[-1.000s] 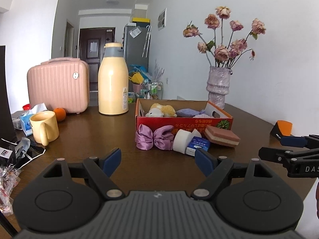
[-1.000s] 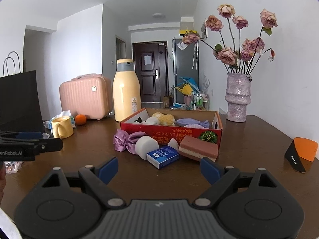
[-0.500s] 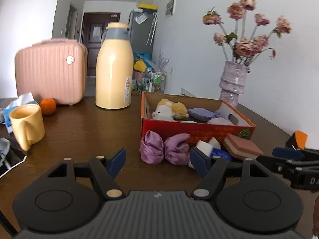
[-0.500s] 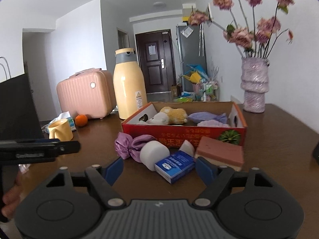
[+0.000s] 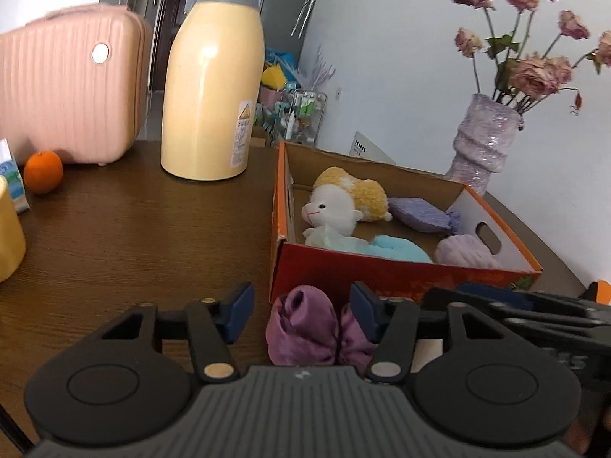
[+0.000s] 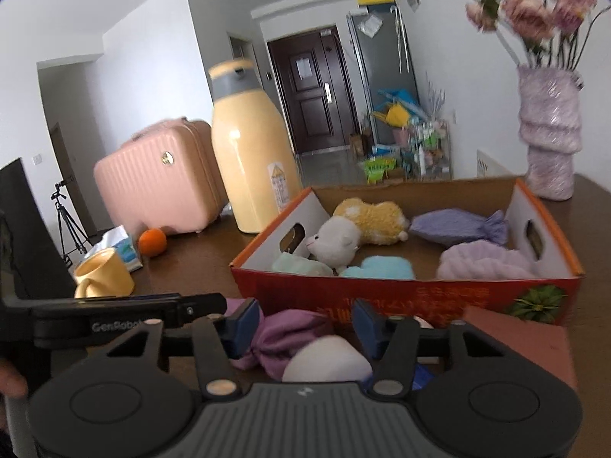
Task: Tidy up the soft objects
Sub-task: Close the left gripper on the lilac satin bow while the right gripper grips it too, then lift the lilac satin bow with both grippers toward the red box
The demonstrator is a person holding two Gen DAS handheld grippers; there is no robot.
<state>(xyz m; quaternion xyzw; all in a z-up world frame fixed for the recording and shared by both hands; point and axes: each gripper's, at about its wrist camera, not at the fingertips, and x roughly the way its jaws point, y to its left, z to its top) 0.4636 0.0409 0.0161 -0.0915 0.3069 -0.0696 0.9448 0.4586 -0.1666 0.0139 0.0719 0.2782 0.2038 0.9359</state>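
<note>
On the dark wood tabletop point(image 5: 126, 229), just in front of the red cardboard box point(image 5: 382, 278), lies the purple velvet bow point(image 5: 305, 328). My left tool point(image 5: 299, 311) straddles it w/ jaws about half open and closing; the bow sits between the blue pads but I see no pad pressing it yet. My right tool point(image 6: 305, 324) is also about half open and closing, w/ a white foam piece point(image 6: 328, 358) and the bow's other end point(image 6: 282, 334) between its fingers; no firm grip visible there either. Inside the box: a plush lamb point(image 6: 343, 236), lilac pouch point(image 6: 454, 225), light blue cloth point(image 6: 378, 267), lavender knit piece point(image 6: 485, 261). A pink sponge block point(image 6: 523, 339) sits by the box front, right side. Behind, a cream thermos point(image 5: 214, 76), pink suitcase point(image 5: 65, 87), orange point(image 5: 42, 171).
</note>
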